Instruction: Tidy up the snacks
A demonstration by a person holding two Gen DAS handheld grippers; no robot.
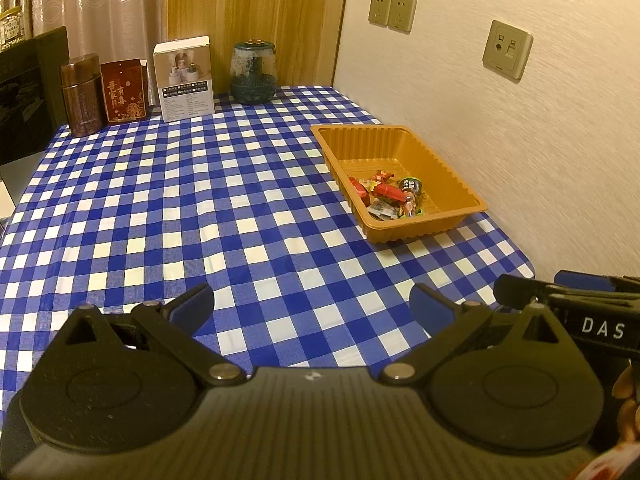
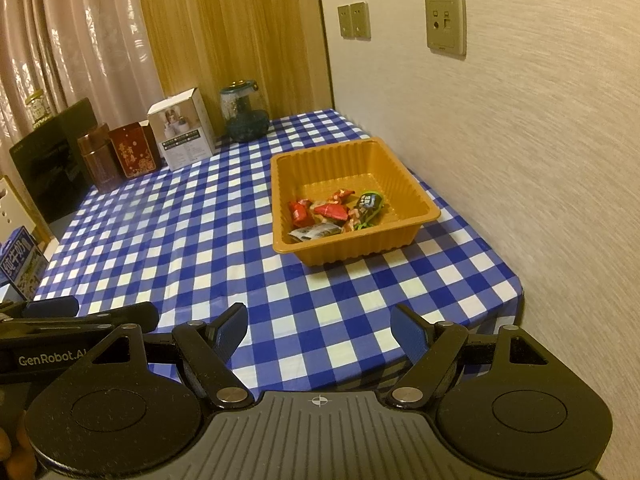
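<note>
An orange plastic tray stands on the blue-and-white checked tablecloth near the right wall. Several wrapped snacks lie piled in its near corner. My left gripper hovers open over the near part of the table, nothing between its blue pads. My right gripper is open too, above the table's front edge, with nothing in it. Each gripper shows at the edge of the other's view: the right one, the left one.
At the table's back stand a brown canister, a red box, a white carton and a glass jar. A wall with sockets runs along the right. A milk carton sits off the left edge.
</note>
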